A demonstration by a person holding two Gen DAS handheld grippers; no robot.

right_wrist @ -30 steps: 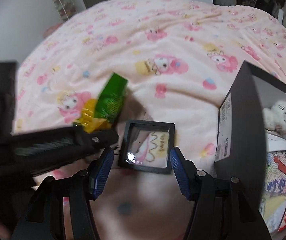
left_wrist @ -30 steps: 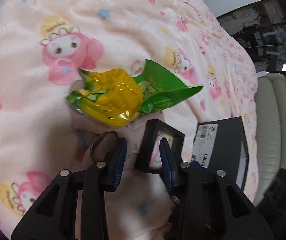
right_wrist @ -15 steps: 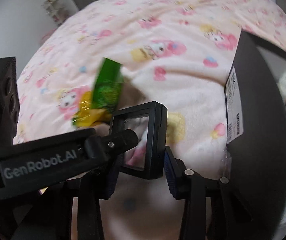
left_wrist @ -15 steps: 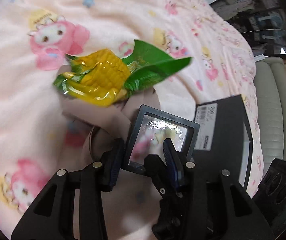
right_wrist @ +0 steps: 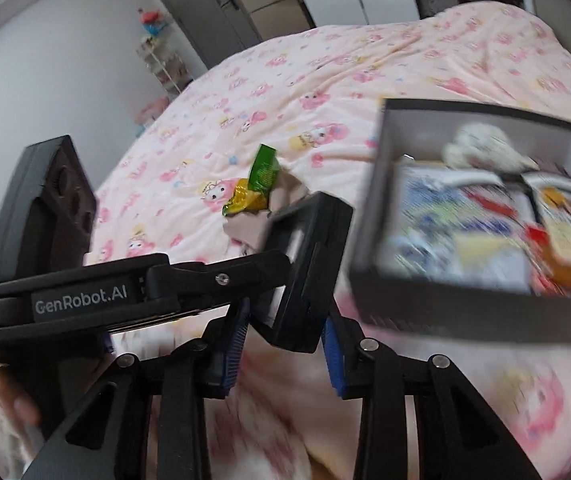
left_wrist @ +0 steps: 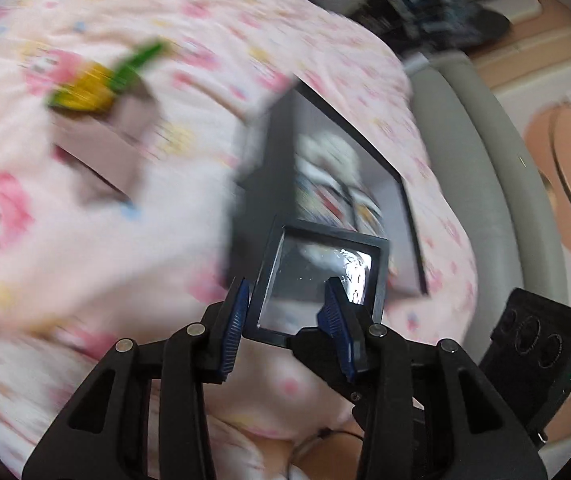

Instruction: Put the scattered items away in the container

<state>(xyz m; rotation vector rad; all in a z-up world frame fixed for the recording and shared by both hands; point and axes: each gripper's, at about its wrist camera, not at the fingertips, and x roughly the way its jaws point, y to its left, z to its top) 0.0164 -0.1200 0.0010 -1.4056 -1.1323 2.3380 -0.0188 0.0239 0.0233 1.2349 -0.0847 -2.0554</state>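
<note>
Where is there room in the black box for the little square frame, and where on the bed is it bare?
The black box is crowded: printed packets cover its floor and a white plush toy fills the far corner. The small black frame could only lie on top. The pink blanket beyond the box is bare. It is cluttered around the green-and-yellow snack packet.

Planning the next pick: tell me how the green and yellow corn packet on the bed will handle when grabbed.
The corn packet looks glossy, so it is probably slippery to grip. Its flat green end likely flops, while the bulging yellow part seems firmer. Lying on rumpled beige cloth, it may shift when nudged.
</note>
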